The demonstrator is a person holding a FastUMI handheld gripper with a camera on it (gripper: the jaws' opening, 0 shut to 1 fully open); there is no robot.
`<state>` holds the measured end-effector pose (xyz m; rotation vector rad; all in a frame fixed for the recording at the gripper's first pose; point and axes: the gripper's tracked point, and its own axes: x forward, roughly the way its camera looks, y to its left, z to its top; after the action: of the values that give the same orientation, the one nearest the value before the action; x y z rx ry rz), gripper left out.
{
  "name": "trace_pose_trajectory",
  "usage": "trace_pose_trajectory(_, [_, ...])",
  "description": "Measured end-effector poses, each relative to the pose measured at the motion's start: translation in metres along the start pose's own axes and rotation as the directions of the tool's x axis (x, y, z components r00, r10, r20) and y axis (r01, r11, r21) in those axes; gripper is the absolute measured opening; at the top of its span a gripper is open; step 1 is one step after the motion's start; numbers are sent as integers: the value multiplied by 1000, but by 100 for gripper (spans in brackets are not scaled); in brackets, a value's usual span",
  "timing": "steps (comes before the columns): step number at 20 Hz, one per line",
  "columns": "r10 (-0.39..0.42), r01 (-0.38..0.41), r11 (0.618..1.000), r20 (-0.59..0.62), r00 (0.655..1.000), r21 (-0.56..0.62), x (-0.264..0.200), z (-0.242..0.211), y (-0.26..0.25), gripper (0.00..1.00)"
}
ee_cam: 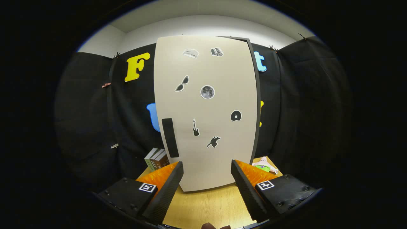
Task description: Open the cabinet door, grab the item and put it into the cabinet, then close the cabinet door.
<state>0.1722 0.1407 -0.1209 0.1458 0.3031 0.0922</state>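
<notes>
The gripper [206, 178] is facing a tall cabinet [254, 95] standing on a wooden table [206, 206], with its fingers spread wide and nothing between them. The cabinet door [206, 111] is lying flush, or very nearly so, against the dark frame showing along its right side and top; a dark handle [170, 137] is sitting low near the door's left edge, just beyond the left finger. The door is carrying several small stickers [207, 92]. A pink and green item [264, 165], possibly a soft toy, is resting on the table to the right of the cabinet, beyond the right finger and partly hidden by it. Some books [156, 159] are standing to the left of the cabinet. With the door shut and the item outside, the stage of the job cannot be settled. Risks: the handle is looking slim, so the fingers could be slipping off it; a hard pull might be shifting the cabinet; a swinging door could be striking the books.
</notes>
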Motion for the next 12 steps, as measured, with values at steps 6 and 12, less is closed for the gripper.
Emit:
trace_pose_trajectory(6, [0,0,1000,-3,1000,1,1,-1,-1,98])
trace_pose_trajectory(12, [-2,2,1000,-2,1000,2,2,-2,-1,98])
